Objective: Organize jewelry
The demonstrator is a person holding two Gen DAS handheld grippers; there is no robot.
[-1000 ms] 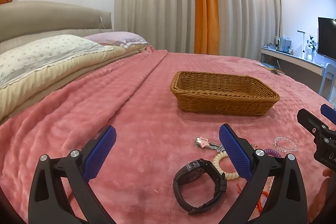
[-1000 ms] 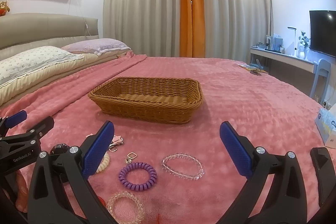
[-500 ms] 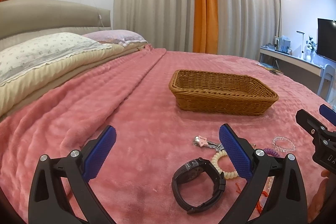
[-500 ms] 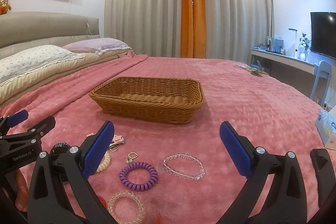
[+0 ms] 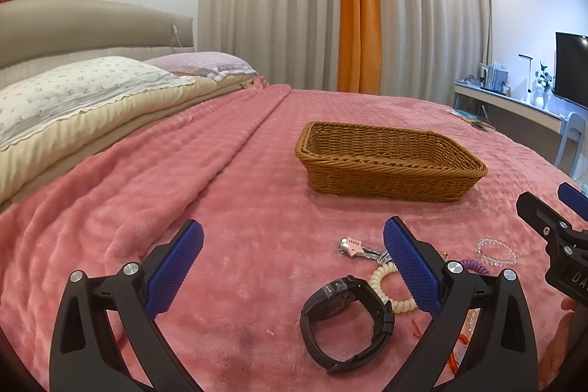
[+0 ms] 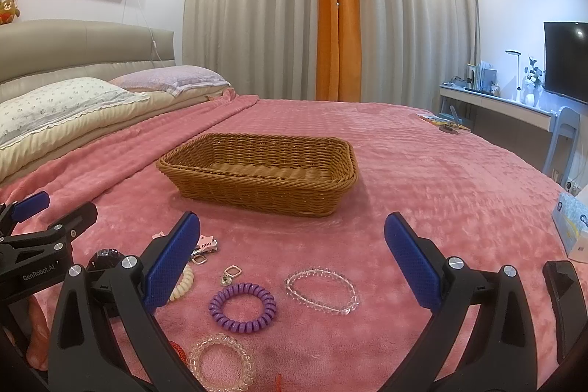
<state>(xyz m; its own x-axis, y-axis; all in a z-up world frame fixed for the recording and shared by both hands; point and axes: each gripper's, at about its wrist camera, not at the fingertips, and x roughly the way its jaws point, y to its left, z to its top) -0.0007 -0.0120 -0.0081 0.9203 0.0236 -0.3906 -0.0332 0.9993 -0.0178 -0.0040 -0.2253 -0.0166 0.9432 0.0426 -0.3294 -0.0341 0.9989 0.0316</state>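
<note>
Wicker basket [image 6: 257, 179] is seen on bed [image 6: 441, 190], nothing visible inside. Jewelry is laid beside it. L tongs [image 5: 290, 267] and R tongs [image 6: 292, 263] are spread wide, nothing held.

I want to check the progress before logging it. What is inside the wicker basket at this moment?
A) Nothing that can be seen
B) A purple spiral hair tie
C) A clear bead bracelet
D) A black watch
A: the wicker basket shows only its bare woven floor, while the black watch, the purple hair tie and the clear bead bracelet all lie on the pink blanket in front of it.
</note>
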